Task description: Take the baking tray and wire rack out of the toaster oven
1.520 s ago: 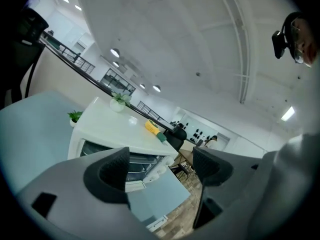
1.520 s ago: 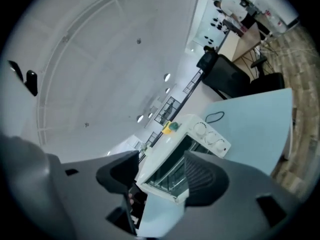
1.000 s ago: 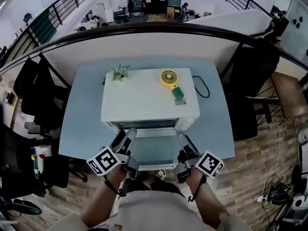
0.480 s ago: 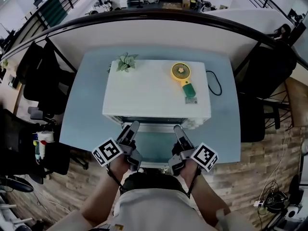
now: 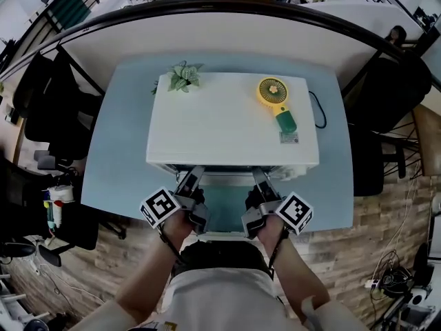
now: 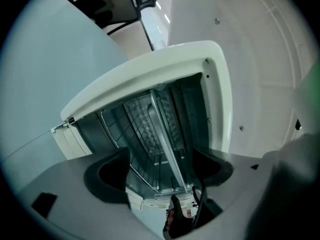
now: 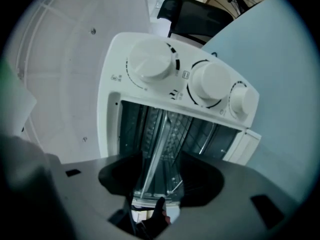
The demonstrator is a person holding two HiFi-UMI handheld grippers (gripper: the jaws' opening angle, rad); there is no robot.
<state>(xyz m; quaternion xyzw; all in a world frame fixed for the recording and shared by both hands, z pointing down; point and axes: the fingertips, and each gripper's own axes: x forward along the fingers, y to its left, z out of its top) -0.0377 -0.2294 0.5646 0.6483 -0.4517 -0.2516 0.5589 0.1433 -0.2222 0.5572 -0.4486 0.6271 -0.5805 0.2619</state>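
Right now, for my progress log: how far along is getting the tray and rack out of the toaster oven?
Done: the toaster oven has its door open. In hand: the left gripper and right gripper sit at the mouth, jaws apart around the baking tray front edge, not closed on it. Left: grip, then pull out the tray and the wire rack, both inside.
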